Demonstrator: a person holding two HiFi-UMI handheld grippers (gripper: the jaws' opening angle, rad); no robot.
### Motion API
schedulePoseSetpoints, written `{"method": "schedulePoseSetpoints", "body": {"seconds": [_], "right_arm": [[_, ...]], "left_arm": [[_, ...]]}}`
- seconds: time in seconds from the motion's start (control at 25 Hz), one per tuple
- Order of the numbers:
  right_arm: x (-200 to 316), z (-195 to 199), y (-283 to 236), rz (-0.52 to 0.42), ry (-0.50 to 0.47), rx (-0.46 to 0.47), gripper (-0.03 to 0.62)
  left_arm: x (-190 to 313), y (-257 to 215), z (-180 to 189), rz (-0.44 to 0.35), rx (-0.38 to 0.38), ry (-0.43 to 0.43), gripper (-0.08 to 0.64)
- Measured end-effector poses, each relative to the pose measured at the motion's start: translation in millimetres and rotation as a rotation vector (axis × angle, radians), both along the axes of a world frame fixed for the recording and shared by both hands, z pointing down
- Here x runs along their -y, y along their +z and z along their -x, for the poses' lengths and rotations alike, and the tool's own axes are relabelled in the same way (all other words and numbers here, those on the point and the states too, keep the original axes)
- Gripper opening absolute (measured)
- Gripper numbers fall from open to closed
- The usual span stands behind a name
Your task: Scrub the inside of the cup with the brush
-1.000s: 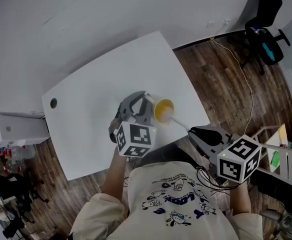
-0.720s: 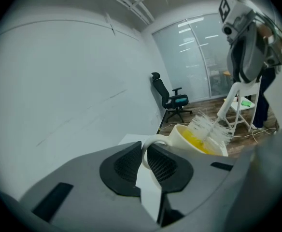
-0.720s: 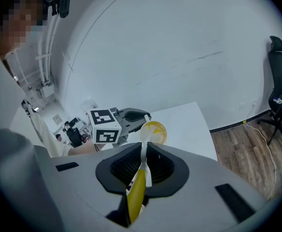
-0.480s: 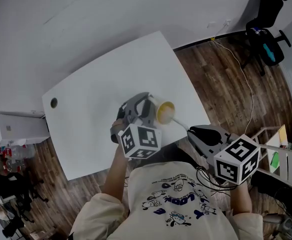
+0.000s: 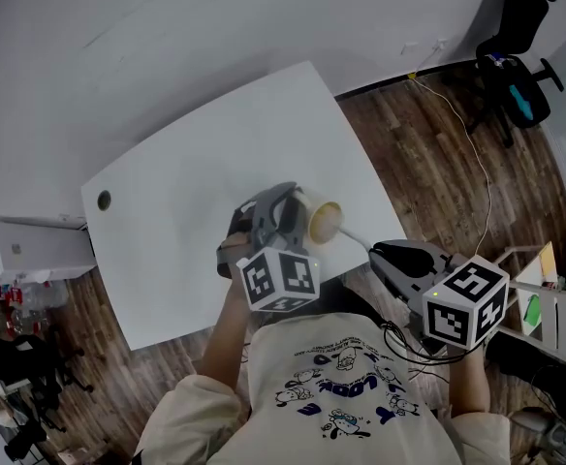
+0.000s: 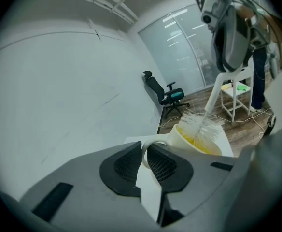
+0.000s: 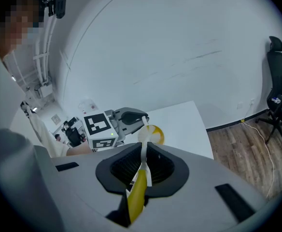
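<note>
- Left tool (image 6: 144, 163) clamped on the handle of the cream cup with yellow inside (image 6: 191, 141); cup over the white table's (image 5: 186, 163) near edge, partly hidden by the tool in the head view.
- Right tool (image 7: 144, 163) grips the white-bristled, yellow-handled brush (image 7: 137, 193); bristles in the cup, tips hidden.
- Black office chair (image 5: 516, 37) well apart.

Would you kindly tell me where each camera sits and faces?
Head view: on the person's head, steeply down onto the table; shirt and forearms show.
Left gripper view: on the left gripper, along jaws shut on the cup handle.
Right gripper view: on the right gripper, along jaws shut on the brush.
Shared: cup and brush, in all three.
</note>
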State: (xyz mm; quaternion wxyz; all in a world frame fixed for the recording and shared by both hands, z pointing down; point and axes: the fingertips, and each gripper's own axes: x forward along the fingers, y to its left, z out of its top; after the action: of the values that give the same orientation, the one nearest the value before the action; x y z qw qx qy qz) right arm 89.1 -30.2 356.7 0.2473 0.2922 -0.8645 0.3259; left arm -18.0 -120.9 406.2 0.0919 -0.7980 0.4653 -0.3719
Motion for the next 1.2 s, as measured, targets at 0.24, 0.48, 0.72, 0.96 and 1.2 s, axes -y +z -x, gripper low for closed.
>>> {"method": "schedulePoseSetpoints", "body": {"seconds": [0.24,0.48,0.72,0.96,1.2], "right_arm": [[3.8,-8.4,0.0,0.023,0.013,0.016,0.044],[6.8,-13.9,2.8,0.057,0.036,0.057,0.043],[9.4,-19.1,2.9,0.08,0.061,0.089,0.043],[10.3,-21.4,4.0,0.095,0.075,0.116,0.043],[11.5,-21.8,8.3,0.118,0.089,0.152,0.043]], "left_arm": [[-2.5,-2.6,-4.5,-0.007,-0.006,0.024,0.043],[-4.3,-3.8,-3.6,-0.007,-0.035,0.033,0.044],[-5.8,-7.7,-1.1,-0.004,-0.08,0.034,0.046],[-6.5,-10.6,3.1,-0.003,-0.111,0.013,0.048],[0.4,-10.0,10.6,0.013,-0.158,-0.023,0.048]]}}
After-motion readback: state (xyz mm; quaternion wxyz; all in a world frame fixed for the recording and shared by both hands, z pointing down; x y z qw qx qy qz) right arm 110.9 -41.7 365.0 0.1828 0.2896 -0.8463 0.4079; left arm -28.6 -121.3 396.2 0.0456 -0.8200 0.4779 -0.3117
